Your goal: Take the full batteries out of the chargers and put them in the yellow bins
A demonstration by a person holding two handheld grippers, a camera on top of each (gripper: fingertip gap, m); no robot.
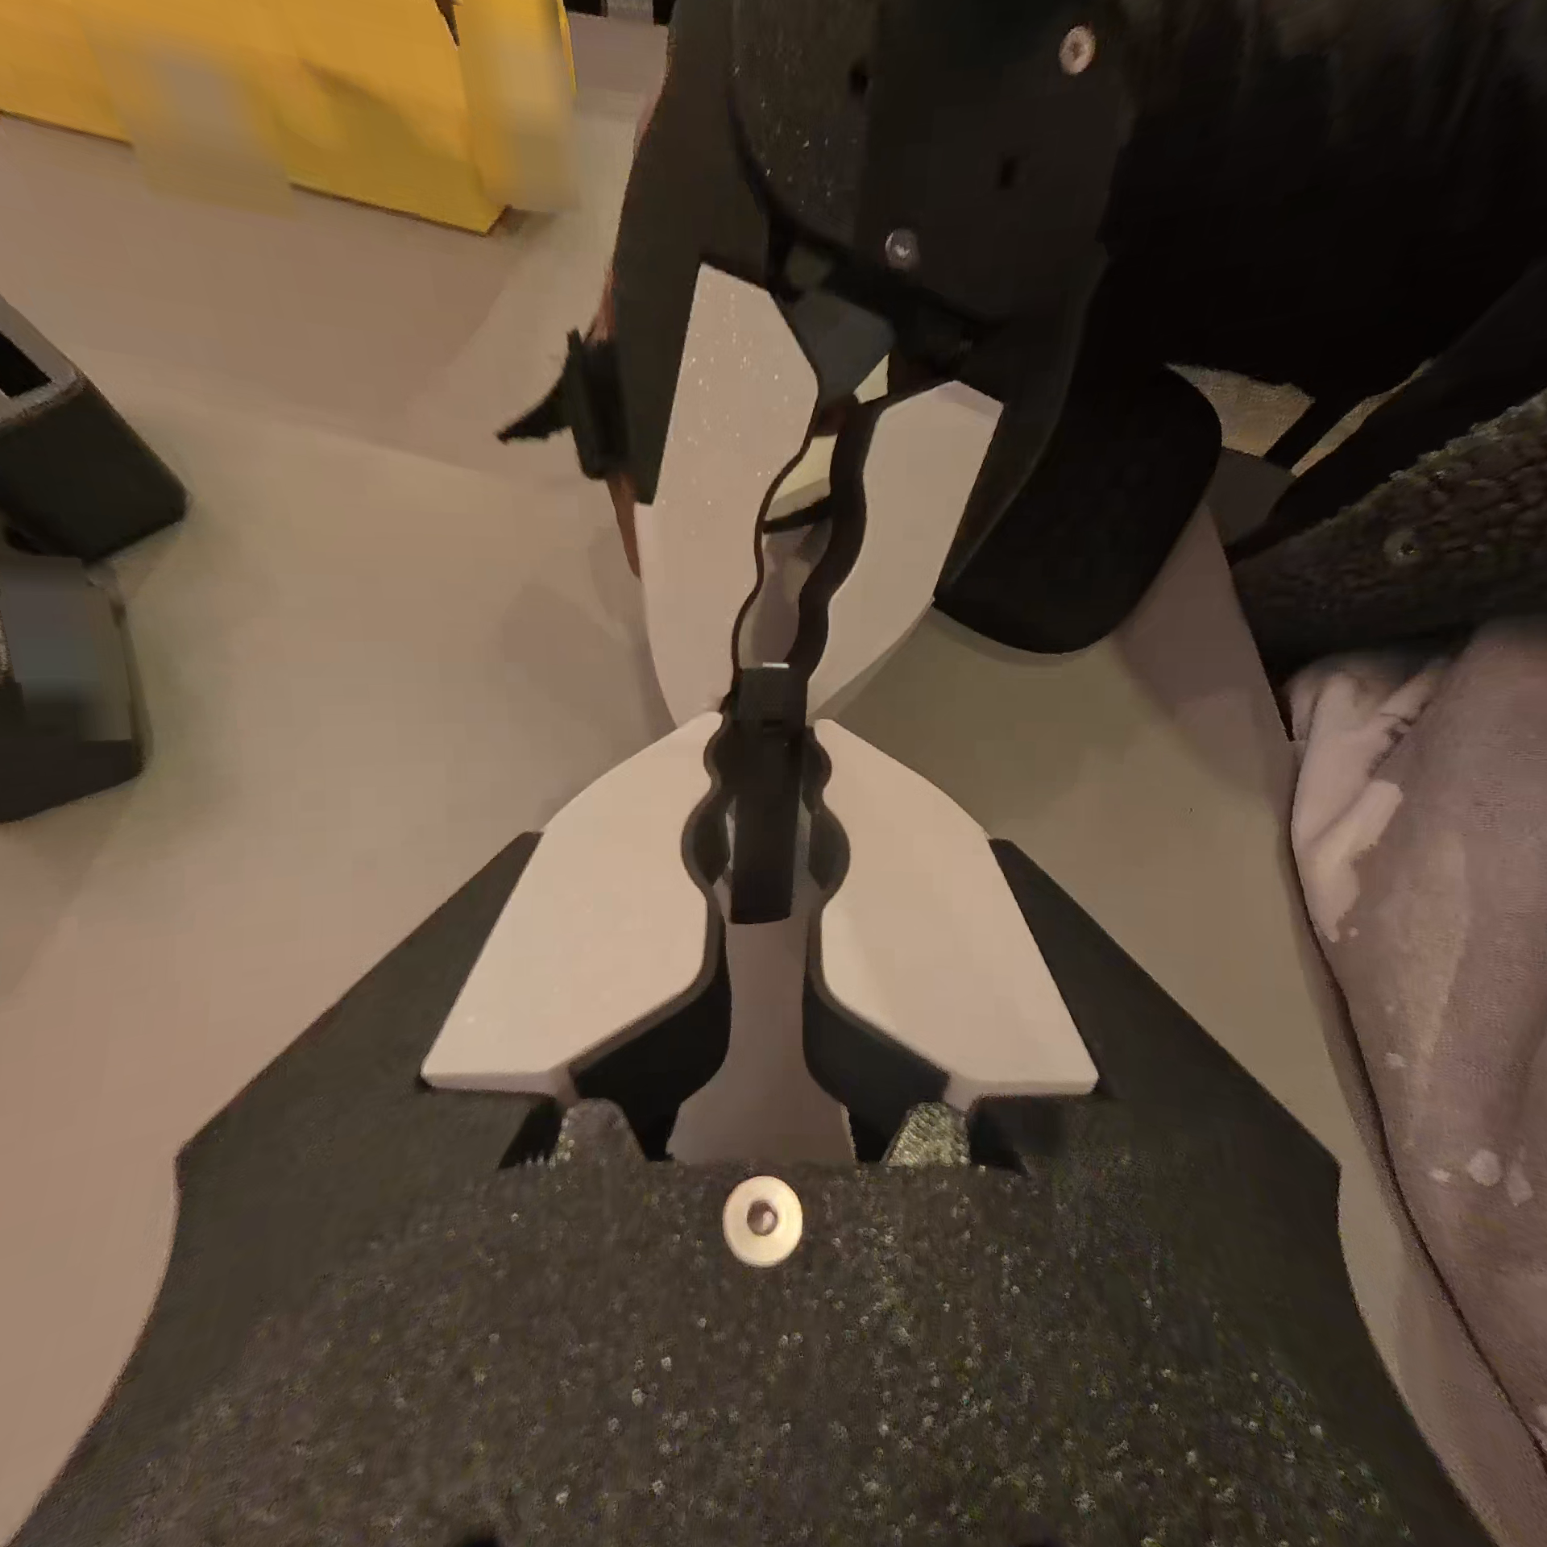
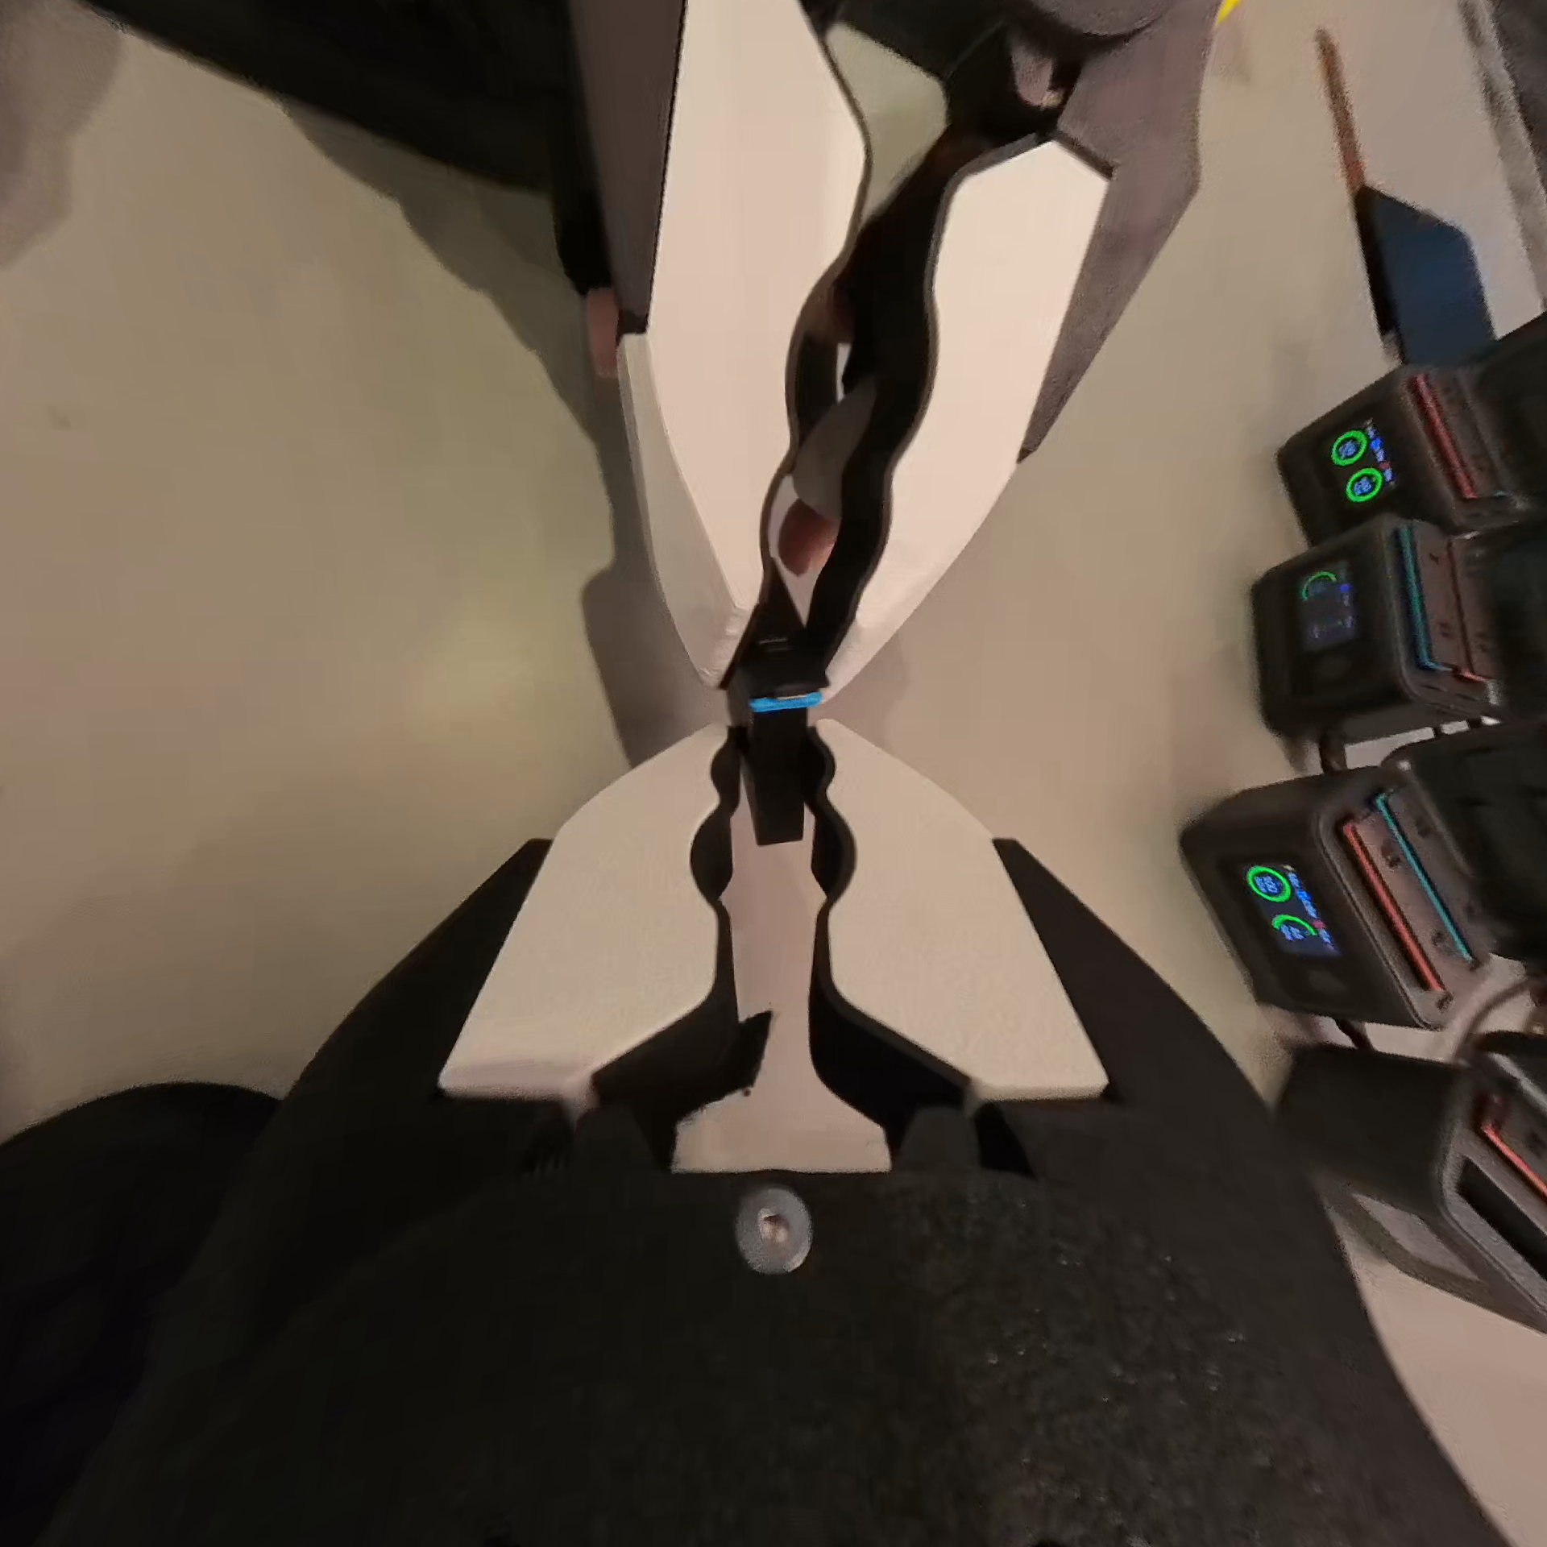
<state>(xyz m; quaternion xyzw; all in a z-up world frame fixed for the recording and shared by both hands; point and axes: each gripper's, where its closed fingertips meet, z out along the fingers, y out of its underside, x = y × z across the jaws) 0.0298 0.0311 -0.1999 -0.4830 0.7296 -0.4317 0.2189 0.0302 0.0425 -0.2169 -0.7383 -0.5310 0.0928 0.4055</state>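
Both tongs, left (image 1: 763,758) and right (image 2: 774,758), nearly closed, pinch opposite ends of one black battery (image 2: 774,753).

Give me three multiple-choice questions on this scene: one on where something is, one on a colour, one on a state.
1. In the right wrist view, where do the chargers stand?
A. along the right edge
B. along the left edge
C. under the gripper

2. What colour is the stripe across the battery?
A. red
B. blue
C. yellow

3. How is the battery held?
A. it lies loose on the table
B. it sits in a charger slot
C. it is pinched between the tips of both grippers

Answers:
1. A: the chargers, screens lit, line the right side.
2. B: the stripe on the black battery is blue.
3. C: the left gripper and the right gripper meet tip to tip, both closed on it.
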